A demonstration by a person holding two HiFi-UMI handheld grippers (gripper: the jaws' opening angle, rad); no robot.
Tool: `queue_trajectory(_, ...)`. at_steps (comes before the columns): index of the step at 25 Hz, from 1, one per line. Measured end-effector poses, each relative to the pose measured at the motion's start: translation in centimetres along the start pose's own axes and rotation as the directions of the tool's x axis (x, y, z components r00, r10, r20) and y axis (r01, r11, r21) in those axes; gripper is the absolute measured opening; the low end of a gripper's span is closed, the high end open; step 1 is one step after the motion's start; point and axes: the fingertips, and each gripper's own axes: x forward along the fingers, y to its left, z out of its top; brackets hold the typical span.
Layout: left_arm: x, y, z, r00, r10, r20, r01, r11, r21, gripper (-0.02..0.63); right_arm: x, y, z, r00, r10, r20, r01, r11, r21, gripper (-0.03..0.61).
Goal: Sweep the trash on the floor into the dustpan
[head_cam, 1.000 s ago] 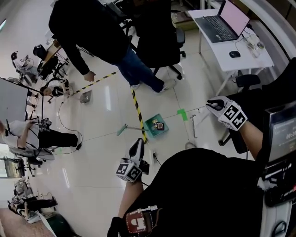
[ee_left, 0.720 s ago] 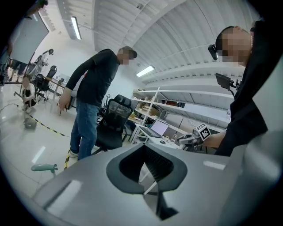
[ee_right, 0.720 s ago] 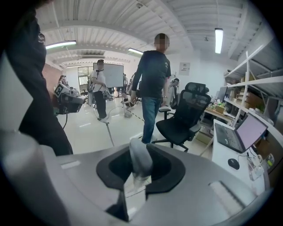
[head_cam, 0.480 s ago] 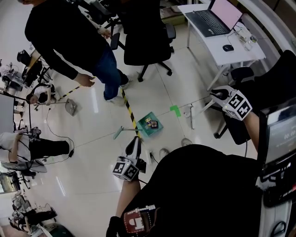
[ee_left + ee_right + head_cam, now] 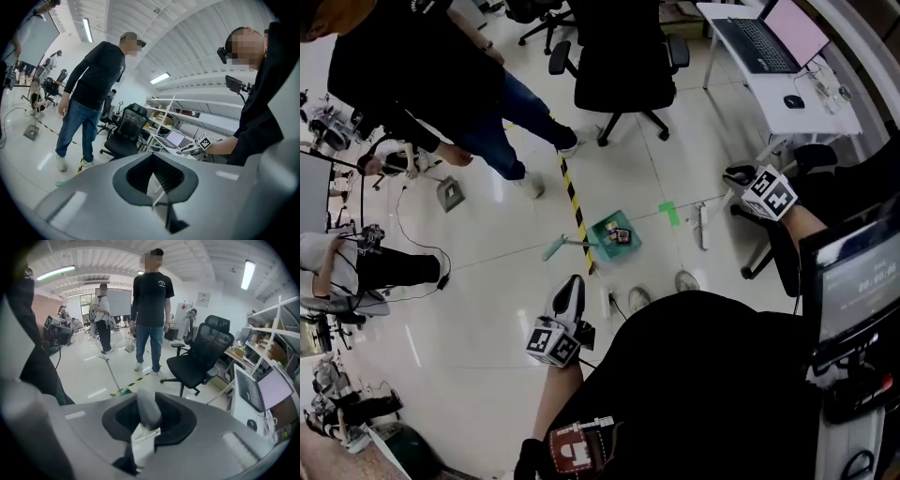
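"Bystander has stepped off to the left of the dustpan. Grippers?"

"Left gripper and right gripper are both closed, empty and well back from it. The job looks done: trash inside, broom lying beside."

green dustpan (trash inside)

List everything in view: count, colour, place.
dustpan: one, green, on the floor, small trash inside
broom: one, teal head, just left of the dustpan
striped tape: one, yellow-black, on the floor
tape mark: one, green, right of the dustpan
office chair: one, black, top centre
desk: one, white, top right
laptop: one, dark, on the desk
standing person: one, black top, top left
left gripper: one, jaws together, empty, centre
right gripper: one, jaws together, empty, right
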Motion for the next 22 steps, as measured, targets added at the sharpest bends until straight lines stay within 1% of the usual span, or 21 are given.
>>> queue_trajectory(4,-2.6,1.2,-0.5,0.998,0.053,0.022,-0.053,0.999,-0.005,0.0,5.3,1.4,2.4,0.999,0.051,0.004,-0.051,0.998,-0.032,0.057)
queue_trajectory(7,-4.3,1.8,-0.4,0.996,0.091,0.025,-0.091,0.996,-0.016,0.0,8.3,2.2,5.5,0.996,0.074,0.045,-0.073,0.997,-0.037,0.057)
queue_trajectory(11,-6.6,2.7,0.1,0.99,0.134,0.035,-0.133,0.991,-0.033,0.0,10.9,4.1,9.9,0.99,0.115,0.078,-0.107,0.989,-0.098,0.057)
queue_trajectory(14,-7.5,3.7,-0.4,0.988,0.149,0.051,-0.147,0.988,-0.044,0.0,11.7,6.0,12.4,0.984,0.15,0.097,-0.137,0.983,-0.124,0.057)
queue_trajectory(17,-7.4,3.9,-0.6,0.986,0.157,0.051,-0.154,0.987,-0.053,0.0,12.1,6.7,13.6,0.977,0.167,0.135,-0.15,0.98,-0.129,0.057)
queue_trajectory(22,-7.0,4.0,0.0,0.988,0.147,0.049,-0.145,0.988,-0.053,0.0,11.5,7.8,15.9,0.958,0.198,0.209,-0.185,0.98,-0.078,0.057)
